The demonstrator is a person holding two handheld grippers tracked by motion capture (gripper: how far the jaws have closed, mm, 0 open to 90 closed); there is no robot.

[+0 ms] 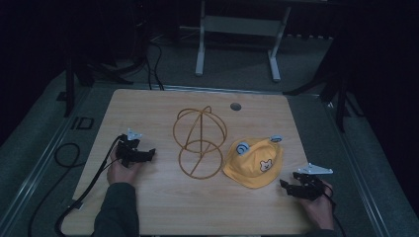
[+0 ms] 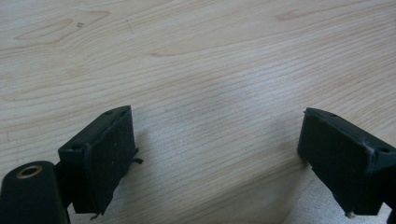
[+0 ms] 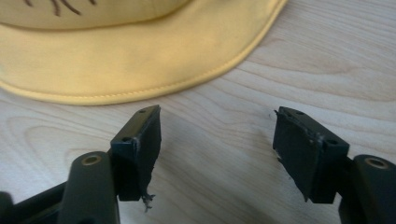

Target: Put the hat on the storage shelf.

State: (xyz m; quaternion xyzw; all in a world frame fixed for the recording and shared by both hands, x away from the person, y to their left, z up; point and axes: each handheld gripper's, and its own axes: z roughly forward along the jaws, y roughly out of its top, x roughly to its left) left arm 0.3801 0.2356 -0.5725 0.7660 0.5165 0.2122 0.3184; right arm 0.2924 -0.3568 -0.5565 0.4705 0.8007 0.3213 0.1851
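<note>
A yellow child's hat (image 1: 254, 165) with a bear patch and small blue ears lies flat on the wooden table (image 1: 148, 106), right of centre. Its brim (image 3: 140, 65) fills the top of the right gripper view. A gold wire hat stand (image 1: 199, 140) rises at the table's middle, just left of the hat. My right gripper (image 1: 286, 187) rests low at the hat's right front, open, jaws wide apart over bare wood (image 3: 217, 140). My left gripper (image 1: 150, 154) sits left of the stand, open, with nothing between its jaws (image 2: 217, 154).
A round cable hole (image 1: 235, 106) sits near the table's far edge. Black cables (image 1: 66, 153) trail off the left side onto the grey floor. A white desk frame (image 1: 237, 34) stands beyond the table.
</note>
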